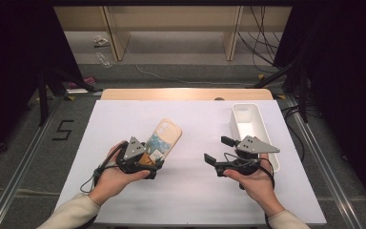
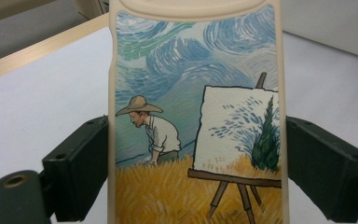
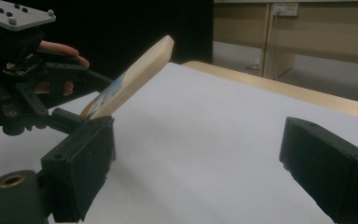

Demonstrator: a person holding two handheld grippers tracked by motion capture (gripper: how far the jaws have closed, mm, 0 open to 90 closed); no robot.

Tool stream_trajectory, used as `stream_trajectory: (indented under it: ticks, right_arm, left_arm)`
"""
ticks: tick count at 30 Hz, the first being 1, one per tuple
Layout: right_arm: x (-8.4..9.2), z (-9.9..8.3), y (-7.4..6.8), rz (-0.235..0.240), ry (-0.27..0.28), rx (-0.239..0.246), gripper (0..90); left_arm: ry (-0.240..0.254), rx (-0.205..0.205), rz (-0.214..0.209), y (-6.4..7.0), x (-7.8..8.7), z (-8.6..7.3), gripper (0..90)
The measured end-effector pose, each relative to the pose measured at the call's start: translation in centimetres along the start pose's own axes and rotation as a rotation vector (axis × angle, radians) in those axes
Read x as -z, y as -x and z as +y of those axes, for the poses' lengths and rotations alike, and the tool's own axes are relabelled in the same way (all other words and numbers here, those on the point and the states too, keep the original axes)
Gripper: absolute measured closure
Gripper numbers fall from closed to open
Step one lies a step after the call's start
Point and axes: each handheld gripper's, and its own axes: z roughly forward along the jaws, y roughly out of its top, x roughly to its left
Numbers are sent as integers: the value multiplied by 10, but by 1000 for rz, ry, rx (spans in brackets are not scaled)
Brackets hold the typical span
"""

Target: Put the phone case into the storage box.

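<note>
1. the left gripper [image 1: 145,160] has its jaws closed on the long edges of the phone case [image 1: 164,139], near its lower end. in the left gripper view the case [image 2: 196,116] sits squarely between the black pads, painted side toward the camera.
2. in the high view the case sits a little left of the middle of the white table [image 1: 195,200], pointing toward one o'clock from the left hand [image 1: 114,176]. the right gripper view shows it [image 3: 135,79] lifted and tilted, far end raised off the sheet.
3. the right gripper [image 1: 218,151] holds nothing: its jaws stand wide apart, hovering near the white tray [image 1: 250,125], which lies at about one o'clock from it.
4. the step looks like carrying the case across to that tray, roughly three o'clock from the left gripper.
5. to do it well: keep the squeeze even, since the grip is low and the free end could swing; move level; line the case up with the tray's long axis before lowering.
6. move the right gripper off the path, or bring it in to steady the far end.
</note>
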Motion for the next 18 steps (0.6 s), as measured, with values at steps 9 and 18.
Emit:
stream_trajectory:
  ticks: [9, 18]
  right_arm:
    - [-6, 3, 0, 1, -5, 1, 114]
    - [-13, 6, -2, 3, -7, -2, 114]
  left_arm:
    - [2, -11, -12, 6, -2, 0, 116]
    - [3, -29, -30, 14, -6, 1, 116]
